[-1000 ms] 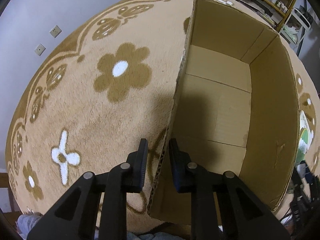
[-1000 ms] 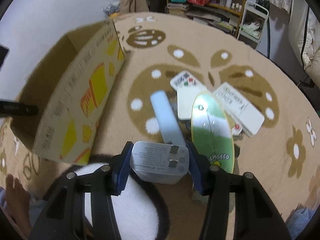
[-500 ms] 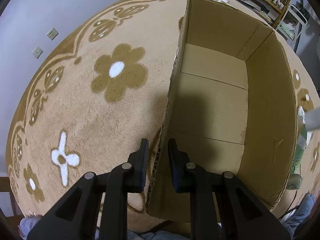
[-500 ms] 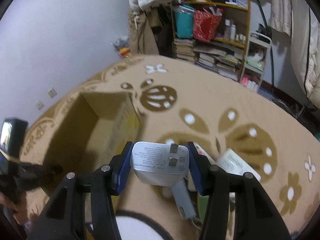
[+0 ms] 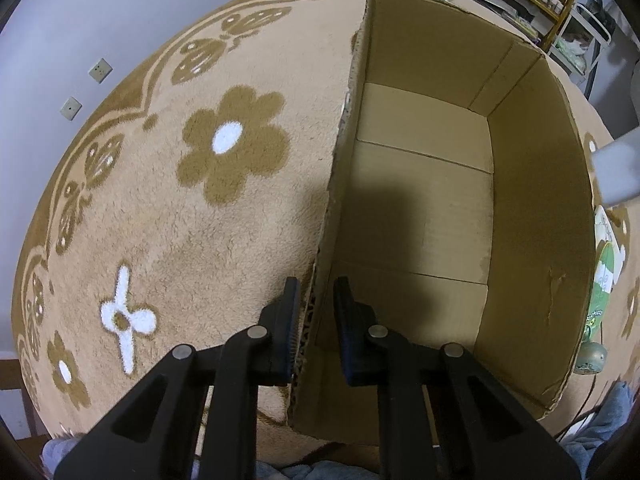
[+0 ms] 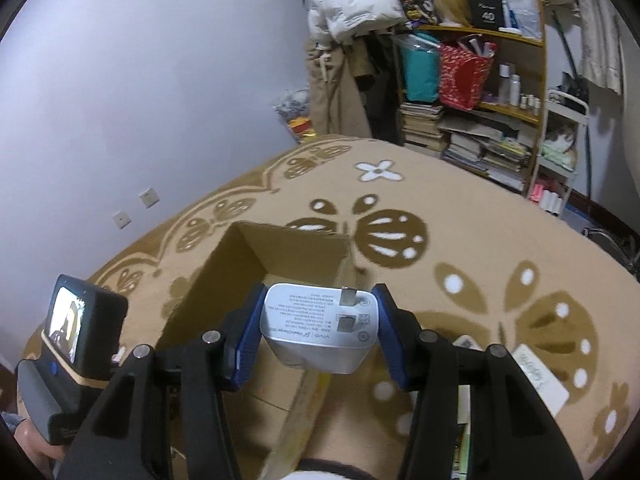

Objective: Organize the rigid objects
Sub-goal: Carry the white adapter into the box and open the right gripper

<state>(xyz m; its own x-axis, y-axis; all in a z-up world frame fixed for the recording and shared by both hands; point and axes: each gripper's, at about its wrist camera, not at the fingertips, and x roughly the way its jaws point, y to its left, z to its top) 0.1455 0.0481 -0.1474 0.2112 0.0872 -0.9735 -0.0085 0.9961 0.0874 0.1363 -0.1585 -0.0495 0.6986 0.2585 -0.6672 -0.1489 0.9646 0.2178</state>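
Observation:
An open cardboard box [image 5: 420, 200] stands on the floral carpet; nothing lies inside it. My left gripper [image 5: 316, 320] straddles the box's near left wall, one finger outside and one inside, pinching the cardboard edge. My right gripper [image 6: 318, 332] is shut on a white phone charger [image 6: 320, 328] with its plug prongs facing the camera, held in the air above the box's right wall [image 6: 312, 400]. The charger's corner shows at the right edge of the left wrist view [image 5: 618, 172].
A green toy skateboard [image 5: 602, 280] and white remotes and cards [image 6: 540, 376] lie on the carpet right of the box. A cluttered bookshelf [image 6: 480, 112] and a white trolley [image 6: 564, 140] stand at the far wall. Wall sockets [image 5: 86, 88] sit at left.
My right gripper has lifted the charger off the pile of objects and carried it left, over the box. My left gripper has kept its hold on the box wall.

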